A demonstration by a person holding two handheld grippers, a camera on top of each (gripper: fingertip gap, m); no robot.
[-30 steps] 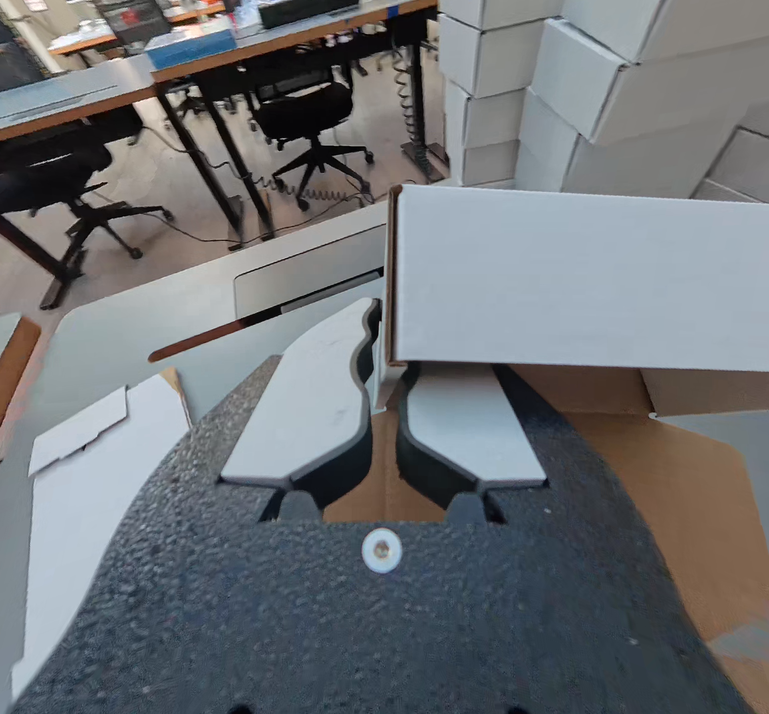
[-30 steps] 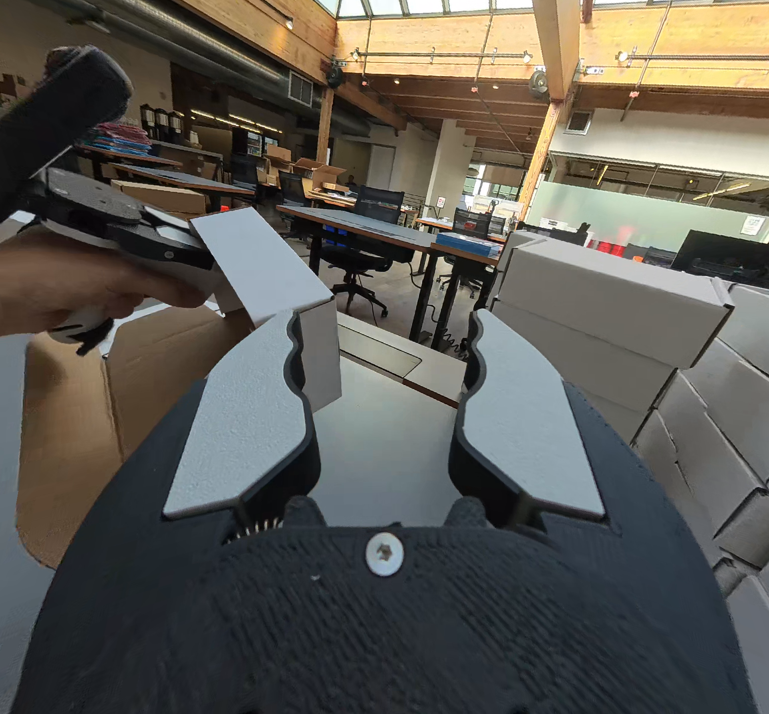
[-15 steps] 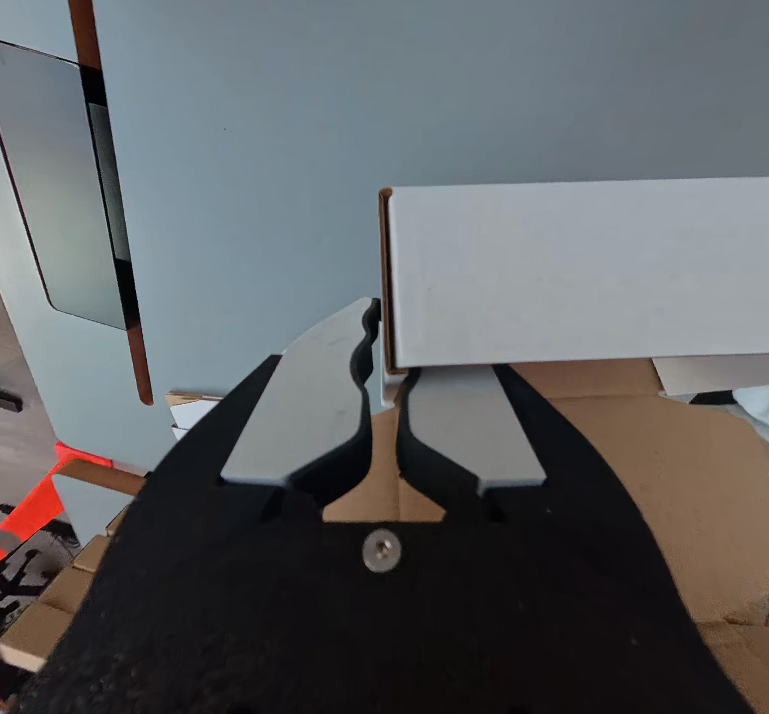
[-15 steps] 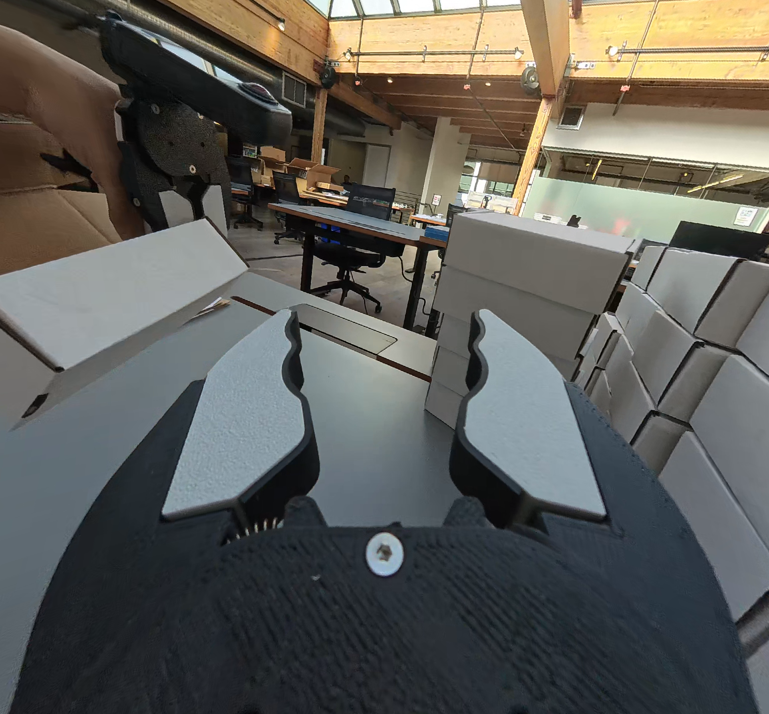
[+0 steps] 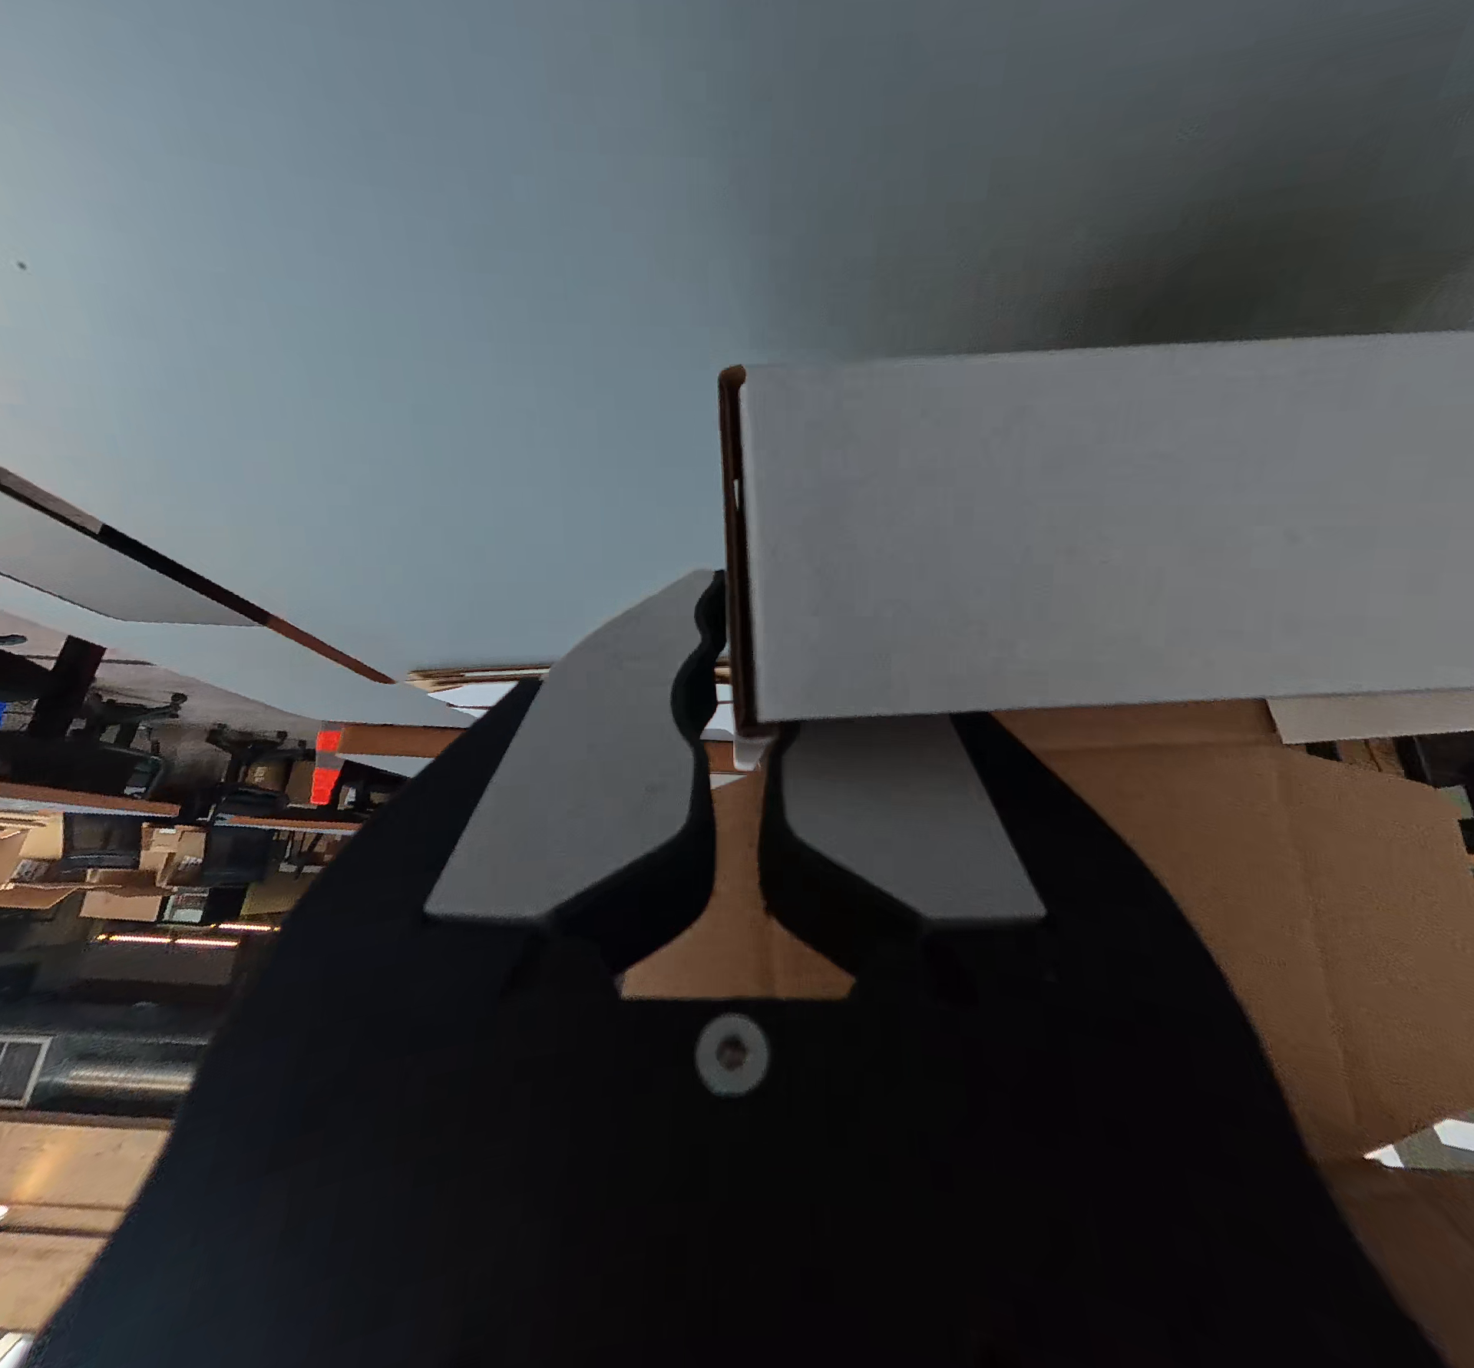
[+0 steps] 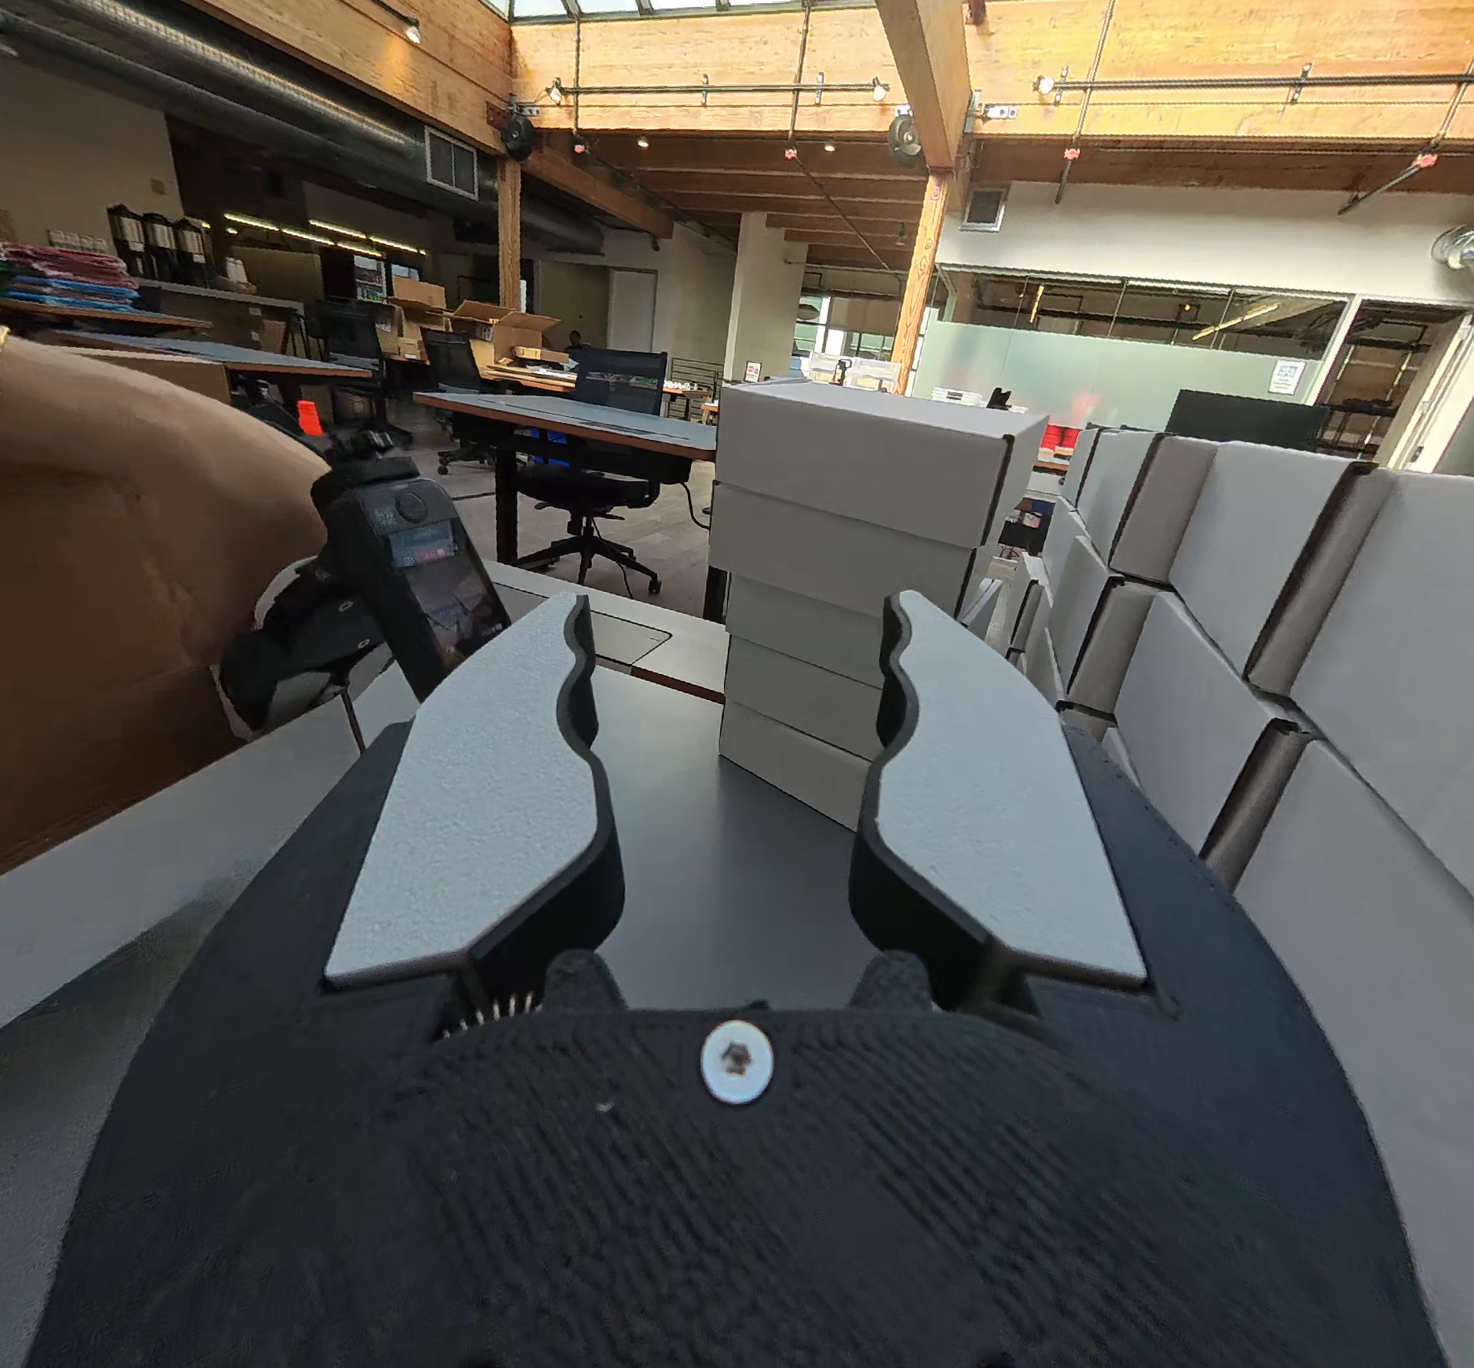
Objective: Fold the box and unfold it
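A: The box (image 5: 1101, 532), where is it now?

B: Pinched in my left tool (image 5: 738, 723); the two fingers are clamped on the corner edge of its white folded wall, and the brown inner face spreads out behind and to the right of that tool. A second ago the same wall stood upright in front of me with the office desks beyond it; since then I have swung the tool over, so that the grey tabletop (image 5: 558, 213) now fills the space ahead of the fingers and the room shows upside down at the lower left.

A: And the other one?

B: My right tool (image 6: 738, 680) is spread wide and holds nothing; ahead of it stands a stack of finished white boxes (image 6: 845, 532), with more piled to its right. To its left I see the brown cardboard curving up and the back of the left tool, camera and all; a second ago that white wall was just beside my right tool's left finger, and now it is gone from there.

A: So what does that tell you?

B: I judge the sheet is being turned over, white side toward the tabletop; only one wall is formed, so the folding is barely begun. The free tool would be needed to press a panel; whether the box already touches the tabletop I cannot tell.
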